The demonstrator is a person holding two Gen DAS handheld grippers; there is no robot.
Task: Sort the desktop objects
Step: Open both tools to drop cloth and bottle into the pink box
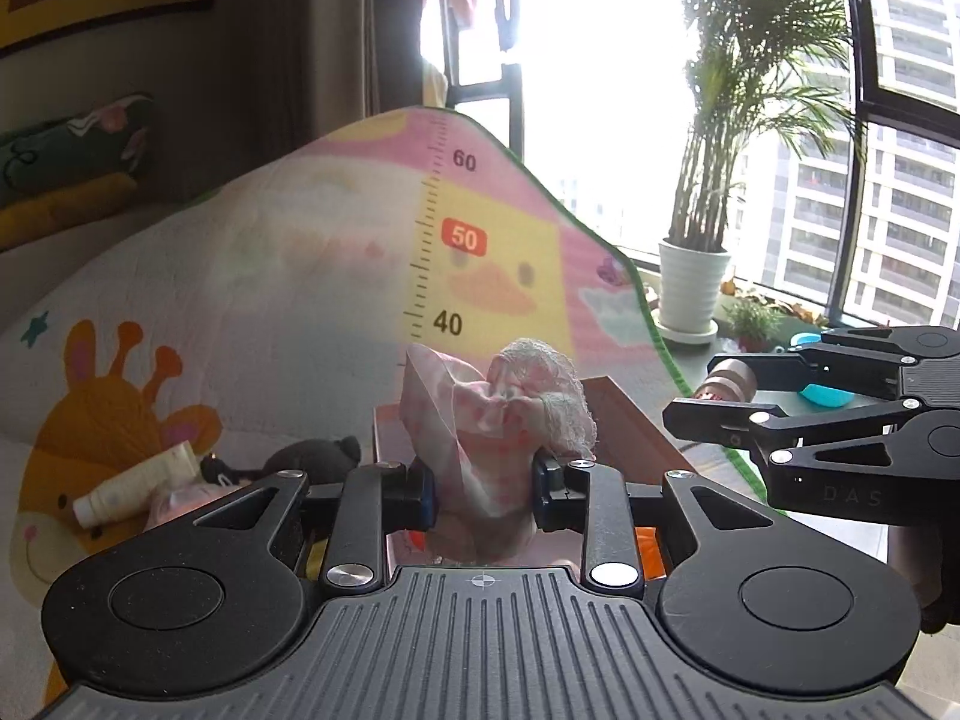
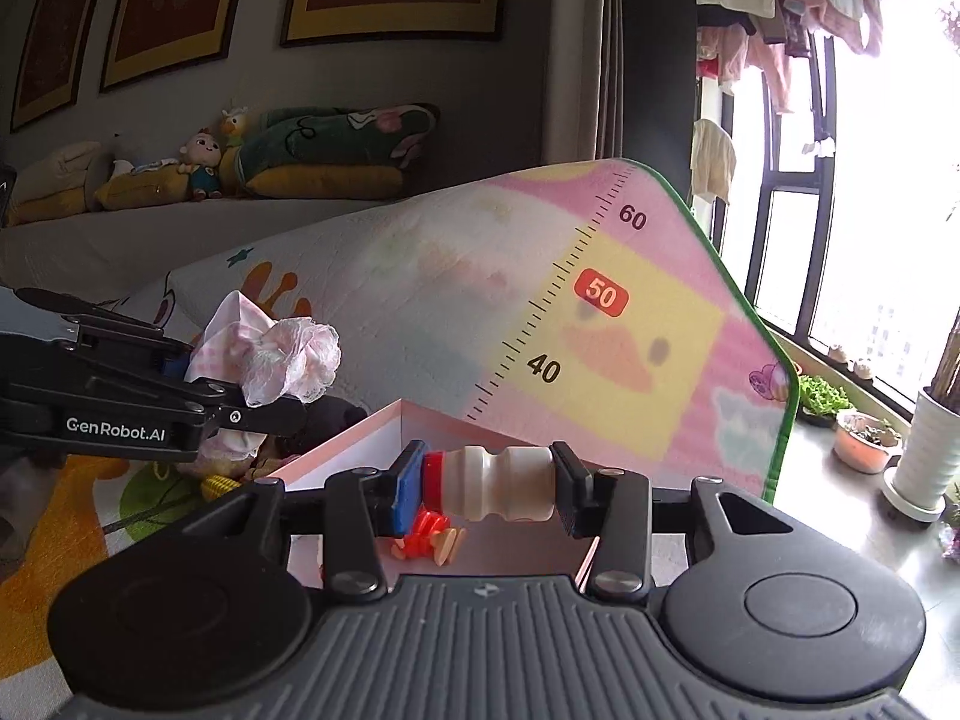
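Note:
My left gripper point(image 1: 486, 486) is shut on a crumpled pink-and-white cloth with a lace frill point(image 1: 498, 414), held above an open pink box point(image 1: 624, 420). The right wrist view shows the same left gripper point(image 2: 240, 384) and cloth point(image 2: 282, 354) at the left. My right gripper point(image 2: 492, 480) is shut on a small white bottle with a red cap point(image 2: 504, 483), lying sideways between the pads over the pink box point(image 2: 360, 438). From the left wrist view, the right gripper point(image 1: 702, 393) and bottle point(image 1: 729, 381) hang to the right.
A red and orange toy point(image 2: 429, 537) lies inside the box. A cartoon play mat point(image 1: 300, 300) with a printed ruler covers the surface. A white tube point(image 1: 138, 483) and a dark plush toy point(image 1: 312, 456) lie at the left. A potted palm point(image 1: 690, 294) stands by the window.

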